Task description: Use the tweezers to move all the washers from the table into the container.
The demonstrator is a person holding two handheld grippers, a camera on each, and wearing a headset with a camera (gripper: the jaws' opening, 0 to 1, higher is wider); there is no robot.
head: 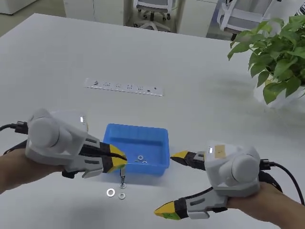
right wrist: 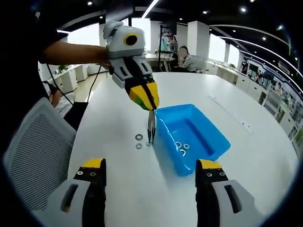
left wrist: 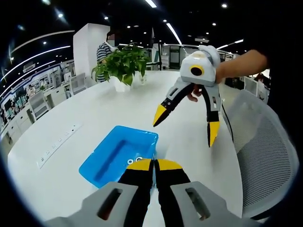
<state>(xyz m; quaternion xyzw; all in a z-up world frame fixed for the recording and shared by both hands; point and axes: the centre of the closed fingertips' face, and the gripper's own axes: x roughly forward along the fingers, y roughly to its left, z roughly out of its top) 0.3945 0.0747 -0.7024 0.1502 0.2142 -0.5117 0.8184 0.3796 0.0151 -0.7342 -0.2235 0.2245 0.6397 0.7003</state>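
My left gripper (head: 118,161) is shut on metal tweezers (head: 122,180) that point down at the table, just in front of the blue container (head: 114,136). In the right gripper view the tweezers (right wrist: 151,126) hang from the left gripper (right wrist: 144,97), with their tips touching down beside two washers (right wrist: 138,141) near the container (right wrist: 203,124). Two washers (head: 116,193) lie on the table by the tweezer tips. A few washers (head: 142,159) lie inside the container. My right gripper (head: 172,183) stands open and empty to the right of the container's front corner; in the left gripper view the right gripper (left wrist: 187,124) hovers above the table.
A white power strip (head: 124,87) lies further back on the white table. A potted plant (head: 279,57) stands at the right edge. Office chairs (head: 152,9) stand beyond the far edge. A mesh chair (left wrist: 265,151) is beside the table.
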